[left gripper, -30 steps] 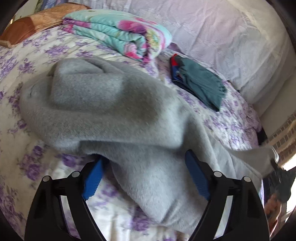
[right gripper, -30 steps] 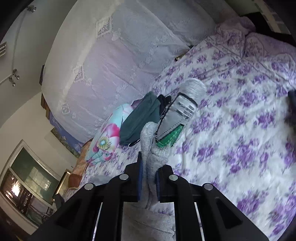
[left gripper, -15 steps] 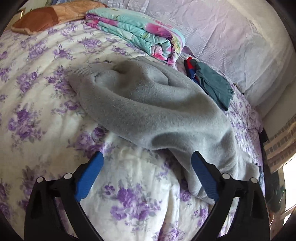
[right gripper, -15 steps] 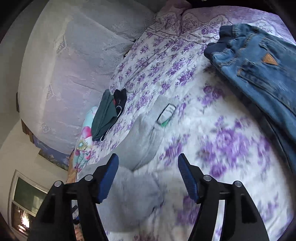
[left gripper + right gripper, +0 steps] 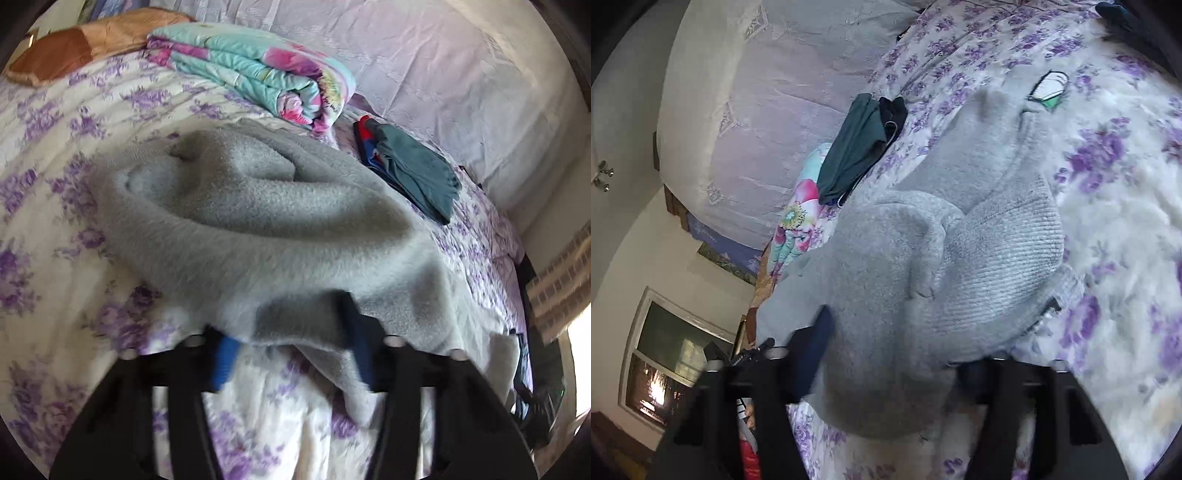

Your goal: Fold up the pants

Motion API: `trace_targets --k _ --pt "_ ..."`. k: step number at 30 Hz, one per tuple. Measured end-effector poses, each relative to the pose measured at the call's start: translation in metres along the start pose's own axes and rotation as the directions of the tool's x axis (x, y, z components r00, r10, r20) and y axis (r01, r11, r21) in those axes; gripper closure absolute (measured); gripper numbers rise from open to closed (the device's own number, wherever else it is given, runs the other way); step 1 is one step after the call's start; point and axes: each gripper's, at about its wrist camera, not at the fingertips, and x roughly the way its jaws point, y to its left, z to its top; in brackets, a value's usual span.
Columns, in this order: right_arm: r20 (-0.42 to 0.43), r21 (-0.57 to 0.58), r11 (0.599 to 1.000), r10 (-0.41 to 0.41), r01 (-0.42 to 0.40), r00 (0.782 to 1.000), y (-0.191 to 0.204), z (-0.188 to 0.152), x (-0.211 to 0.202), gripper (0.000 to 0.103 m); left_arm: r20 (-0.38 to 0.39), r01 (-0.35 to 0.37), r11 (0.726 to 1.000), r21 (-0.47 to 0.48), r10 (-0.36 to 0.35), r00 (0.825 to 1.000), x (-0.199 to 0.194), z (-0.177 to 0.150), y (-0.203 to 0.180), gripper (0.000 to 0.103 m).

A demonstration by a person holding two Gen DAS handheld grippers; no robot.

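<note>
left wrist view: grey pants (image 5: 258,229) heaped mid-frame on floral bedspread (image 5: 48,206), left gripper (image 5: 291,350) wide at lower edge over fabric. right gripper (image 5: 886,354) likewise wide. risks pinching 1 layer only, dragging heap askew.

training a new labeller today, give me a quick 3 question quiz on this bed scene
1. True or false: the grey pants lie flat and smooth on the bedspread.
2. Which lies closest to the teal garment? A) brown cushion B) folded floral blanket C) window
3. Fill in: the white and green label sits on the ___ pants.

Key: 1 false, they are bunched. 2 B. 3 grey.
</note>
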Motion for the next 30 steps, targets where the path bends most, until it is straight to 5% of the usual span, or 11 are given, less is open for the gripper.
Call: trace_targets --k 3,8,11,14,17,20,22,24,27,29,30 --pt "0.114 -0.033 0.999 0.024 -0.02 0.993 0.004 0.019 -0.032 0.087 0.026 0.007 1.0 0.024 -0.008 1.0 -0.028 -0.002 0.006 0.081" --pt "0.261 -0.089 0.996 0.003 0.021 0.965 0.003 0.039 -0.116 0.087 -0.001 0.053 0.998 0.037 -0.053 0.999 -0.062 -0.026 0.022 0.082" --pt "0.249 -0.034 0.997 -0.065 0.076 0.966 -0.024 0.034 -0.128 0.087 -0.027 -0.026 0.999 0.039 0.027 0.999 -0.062 -0.046 0.032 0.04" --pt "0.209 0.076 0.995 -0.074 0.059 0.975 -0.056 0.025 -0.119 0.087 -0.038 -0.018 1.0 0.01 0.019 0.999 -0.056 -0.051 0.037 0.033" --pt "0.172 0.109 0.99 -0.107 0.089 0.979 -0.07 0.009 -0.106 0.081 -0.019 0.032 0.998 -0.057 -0.034 0.999 -0.046 -0.039 0.036 0.014" --pt "0.146 0.129 0.989 -0.088 0.069 0.985 -0.07 -0.002 -0.1 0.054 -0.018 0.04 0.99 -0.133 -0.043 0.999 -0.024 -0.019 0.038 0.013" --pt "0.147 0.115 0.992 -0.072 0.055 0.987 -0.064 -0.005 -0.102 0.046 -0.019 0.036 0.981 -0.189 -0.04 0.999 -0.003 -0.004 0.045 0.013" --pt "0.133 0.099 0.993 -0.074 0.061 0.988 -0.059 -0.008 -0.102 0.039 -0.009 0.014 0.977 -0.213 -0.017 1.0 0.008 0.007 0.05 0.019" --pt "0.09 0.066 0.995 -0.078 0.072 0.993 -0.052 -0.016 -0.095 0.039 -0.004 0.021 0.975 -0.22 -0.023 1.0 0.002 0.012 0.054 0.078" --pt "0.098 0.029 0.995 -0.102 0.1 0.99 -0.048 -0.02 -0.092 0.043 0.002 0.096 0.963 -0.251 -0.099 0.995 -0.01 0.011 0.065 0.082" --pt "0.114 0.012 0.993 -0.12 0.119 0.986 -0.046 -0.021 -0.09 0.053 0.009 0.101 0.962 -0.255 -0.102 0.995 -0.021 0.008 0.069 0.083"
